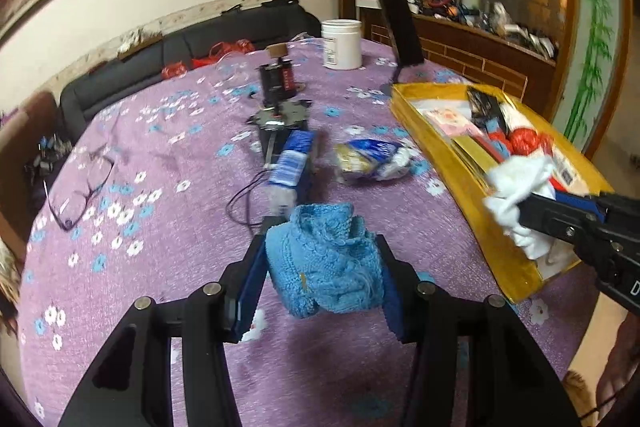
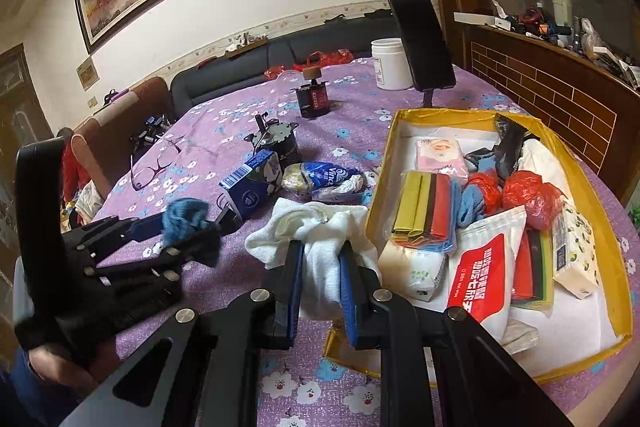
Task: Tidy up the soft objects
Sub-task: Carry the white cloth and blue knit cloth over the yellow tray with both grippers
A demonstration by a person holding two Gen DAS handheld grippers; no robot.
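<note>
Left gripper (image 1: 320,259) and right gripper (image 2: 322,273) both have fingers clamped, wrists level, pointing forward.

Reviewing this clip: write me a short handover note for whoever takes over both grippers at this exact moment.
Left gripper: shut on the blue cloth, held above the purple tablecloth.
Right gripper: shut on the white cloth, at the near-left edge of the yellow box.
Done: the box already holds tissue packs, sponges and red bags.
Left: put both cloths in the box; the wrapped tissue pack remains on the table.

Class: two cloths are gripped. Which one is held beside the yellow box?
The white cloth, in the right gripper at the yellow box; the blue cloth is in the left gripper.
</note>
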